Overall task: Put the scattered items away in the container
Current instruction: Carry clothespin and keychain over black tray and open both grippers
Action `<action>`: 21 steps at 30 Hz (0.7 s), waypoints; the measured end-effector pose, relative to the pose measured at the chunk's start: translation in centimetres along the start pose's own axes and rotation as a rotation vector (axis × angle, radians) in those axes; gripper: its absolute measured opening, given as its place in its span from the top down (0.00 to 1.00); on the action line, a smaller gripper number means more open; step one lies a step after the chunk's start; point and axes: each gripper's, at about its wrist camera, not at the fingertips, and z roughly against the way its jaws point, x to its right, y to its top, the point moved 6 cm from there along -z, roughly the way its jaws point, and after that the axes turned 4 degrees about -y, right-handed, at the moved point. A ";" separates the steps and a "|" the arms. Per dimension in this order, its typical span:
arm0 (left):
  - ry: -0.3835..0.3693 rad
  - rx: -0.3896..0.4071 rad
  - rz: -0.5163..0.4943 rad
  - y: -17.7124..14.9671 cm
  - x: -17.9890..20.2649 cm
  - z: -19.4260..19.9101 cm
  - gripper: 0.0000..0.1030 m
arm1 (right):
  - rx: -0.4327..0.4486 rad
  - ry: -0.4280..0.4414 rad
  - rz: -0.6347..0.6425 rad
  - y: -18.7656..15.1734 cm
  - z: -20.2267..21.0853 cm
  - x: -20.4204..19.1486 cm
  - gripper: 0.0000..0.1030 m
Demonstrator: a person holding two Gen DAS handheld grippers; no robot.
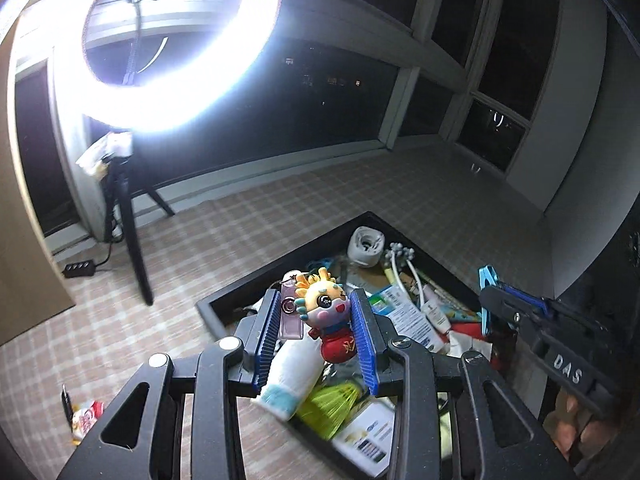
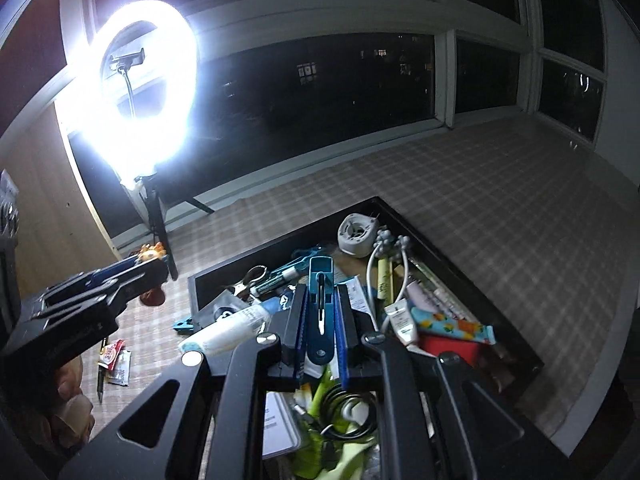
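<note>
My left gripper (image 1: 316, 295) is shut on a small cartoon doll keychain (image 1: 330, 320) with yellow hair, a red body and a purple tag. It hangs over the near left corner of the black tray (image 1: 224, 300). My right gripper (image 2: 320, 290) is shut on a teal plastic clip (image 2: 320, 320) above the tray's (image 2: 460, 264) cluttered middle. In the left wrist view the right gripper (image 1: 490, 294) enters from the right with the clip (image 1: 488, 276) sticking up. In the right wrist view the left gripper (image 2: 158, 266) shows at the left with the doll (image 2: 152, 255).
The tray holds a white bottle (image 2: 228, 326), scissors (image 2: 252, 278), tubes (image 2: 452, 326), a white round holder (image 2: 356, 234) and several other items. On the checked mat lie sachets (image 2: 116, 362), a pen (image 2: 100, 380) and a blue clip (image 2: 184, 325). A ring light (image 1: 172, 40) on a tripod (image 1: 136, 256) stands left.
</note>
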 end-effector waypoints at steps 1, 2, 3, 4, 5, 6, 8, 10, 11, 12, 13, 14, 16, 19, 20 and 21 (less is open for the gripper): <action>0.003 -0.001 -0.011 0.2 0.3 -0.3 0.68 | 0.002 0.000 -0.001 0.0 0.0 0.1 0.88; 0.003 -0.003 -0.021 0.4 0.7 -0.6 0.68 | 0.003 -0.002 -0.002 0.0 0.0 0.2 0.88; 0.002 -0.005 -0.028 0.6 1.0 -0.9 0.68 | 0.006 -0.006 0.002 0.1 -0.1 0.3 0.88; 0.001 -0.006 -0.034 0.7 1.3 -1.2 0.68 | 0.008 -0.008 0.004 0.1 -0.1 0.4 0.88; -0.001 -0.008 -0.039 0.8 1.6 -1.4 0.68 | 0.010 -0.012 0.004 0.2 -0.2 0.4 0.88; -0.003 -0.010 -0.044 0.9 1.8 -1.7 0.68 | 0.011 -0.013 0.004 0.3 -0.3 0.6 0.88; -0.023 -0.024 -0.045 1.0 2.2 -2.3 0.65 | 0.008 -0.019 -0.001 0.3 -0.4 0.8 0.88; -0.038 -0.063 -0.041 0.8 2.4 -3.1 0.46 | 0.012 -0.008 -0.018 0.4 -0.6 1.1 0.85; -0.038 -0.066 -0.040 0.7 2.3 -3.2 0.40 | 0.006 -0.014 -0.029 0.5 -0.7 1.3 0.68; -0.040 -0.059 -0.043 0.6 2.2 -3.1 0.40 | 0.004 -0.024 -0.051 0.5 -0.6 1.6 0.45; -0.036 -0.048 -0.050 0.6 2.0 -2.8 0.40 | 0.019 -0.024 -0.071 0.6 -0.3 1.9 0.39; -0.024 -0.040 -0.055 0.6 1.8 -2.5 0.40 | 0.036 -0.025 -0.087 0.7 0.0 2.2 0.38; -0.010 -0.040 -0.053 0.5 0.9 -2.1 0.40 | 0.046 -0.046 -0.086 0.9 0.3 2.5 0.38; 0.012 -0.026 -0.024 0.5 -1.0 -1.0 0.40 | 0.036 -0.074 -0.091 1.0 0.2 3.0 0.38; 0.017 -0.023 -0.013 0.5 -1.6 -0.7 0.40 | 0.032 -0.072 -0.099 1.0 0.2 3.1 0.38; 0.024 -0.019 0.001 0.4 -2.4 -0.2 0.40 | 0.023 -0.067 -0.109 0.9 0.1 3.3 0.38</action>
